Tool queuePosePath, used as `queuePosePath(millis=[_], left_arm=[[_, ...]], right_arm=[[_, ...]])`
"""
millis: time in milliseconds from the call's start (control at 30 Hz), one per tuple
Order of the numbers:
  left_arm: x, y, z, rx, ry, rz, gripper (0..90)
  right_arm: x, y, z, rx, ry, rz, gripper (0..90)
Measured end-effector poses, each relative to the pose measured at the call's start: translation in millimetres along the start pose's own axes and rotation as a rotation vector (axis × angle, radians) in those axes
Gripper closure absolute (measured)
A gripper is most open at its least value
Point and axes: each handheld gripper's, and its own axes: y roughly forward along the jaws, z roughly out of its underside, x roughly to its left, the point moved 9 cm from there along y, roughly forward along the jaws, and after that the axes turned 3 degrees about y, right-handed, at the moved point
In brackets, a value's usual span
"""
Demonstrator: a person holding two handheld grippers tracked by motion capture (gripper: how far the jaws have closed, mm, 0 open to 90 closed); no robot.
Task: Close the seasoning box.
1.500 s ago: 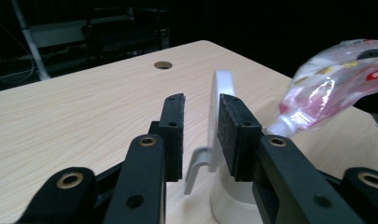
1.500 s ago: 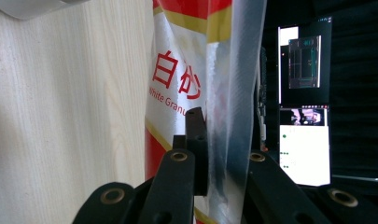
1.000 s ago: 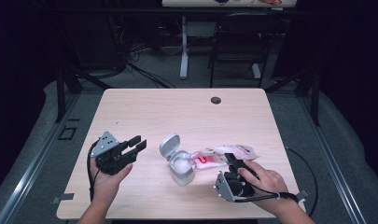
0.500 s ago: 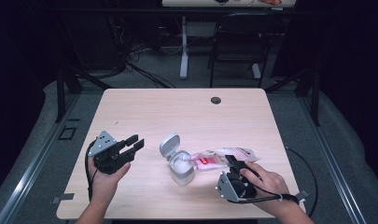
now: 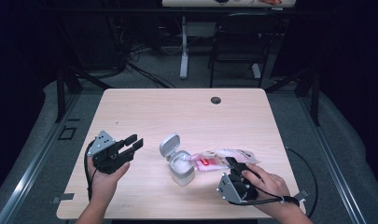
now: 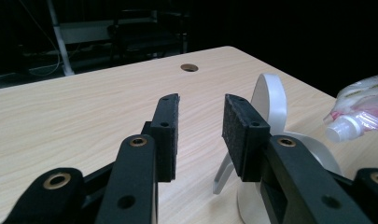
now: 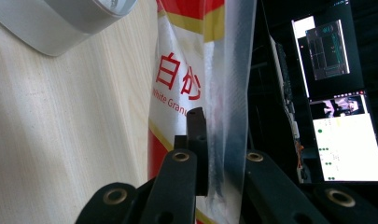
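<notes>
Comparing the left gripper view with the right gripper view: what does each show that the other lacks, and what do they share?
Left gripper view: the open left gripper, the pouch's white spout, the jar's upright lid and the table's cable hole.
Right gripper view: the right gripper clamped on the pouch's edge, red print, lit screens.
Both: pouch, white jar, wooden table.

High view looks down the table (image 5: 177,112); claw views sit close, sharing its top.
</notes>
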Motion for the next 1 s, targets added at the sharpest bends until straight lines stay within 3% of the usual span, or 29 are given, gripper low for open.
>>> queuePosePath(millis=[333, 567, 767, 833, 1000], left_arm=[[0.8, 0.7, 0.5, -0.004, -0.005, -0.002, 66.7], [2.2, 0.1, 1.1, 0.002, -0.005, -0.005, 66.7], [5.4, -0.8, 0.6, -0.007, -0.013, -0.011, 66.7], [6.4, -1.5, 0.8, -0.005, -0.012, -0.015, 66.6], [7.2, -1.6, 0.9, -0.005, -0.012, -0.017, 66.3]], right_arm=[[0.4, -2.9, 0.2, -0.009, 0.050, -0.018, 88.5], [0.2, -2.7, -0.1, -0.045, 0.120, -0.039, 88.5], [-1.1, -2.1, 4.4, -0.025, 0.159, -0.041, 88.6], [-2.5, -1.1, 6.5, -0.030, 0.210, -0.054, 88.6], [-7.8, -1.5, 6.5, -0.046, 0.250, -0.046, 88.6]])
